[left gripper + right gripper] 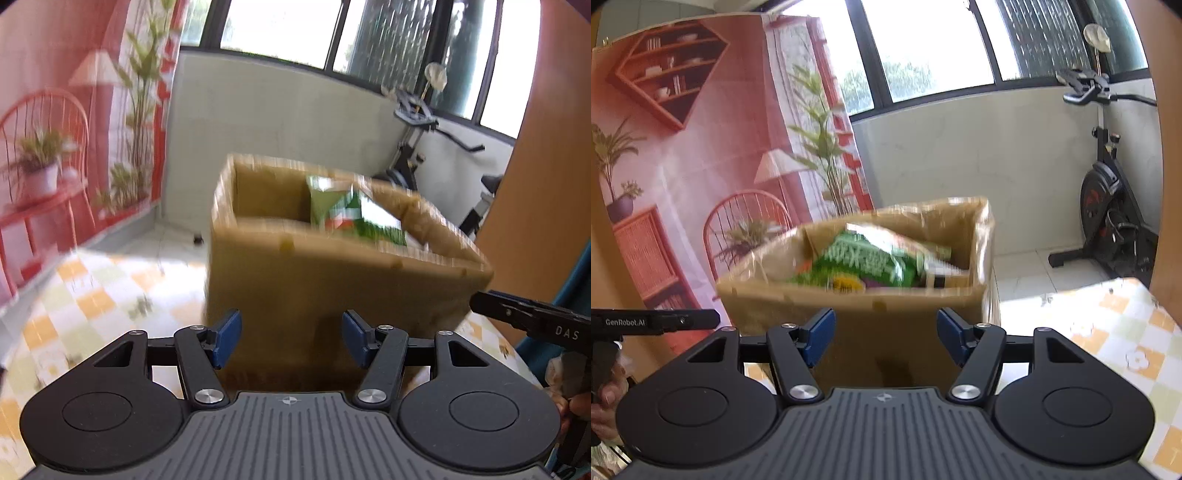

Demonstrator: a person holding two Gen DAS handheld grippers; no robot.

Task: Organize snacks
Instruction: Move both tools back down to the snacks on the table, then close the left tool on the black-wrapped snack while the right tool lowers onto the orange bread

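Facing an open brown cardboard box (pixel 295 280) on the checked tablecloth (pixel 92 295), green snack packets (pixel 864 262) already inside, both half-open grippers, left (pixel 291 339) and right (pixel 886 339), are held empty; further snacks must be found.

Item count: one open cardboard box (pixel 857 317) on one counter (pixel 1123 332) with a checked cloth. Snack packets inside the box: at least one green packet (pixel 871 262); blur prevents an exact total. Claws: two. Exercise bikes: one (pixel 1108 206).
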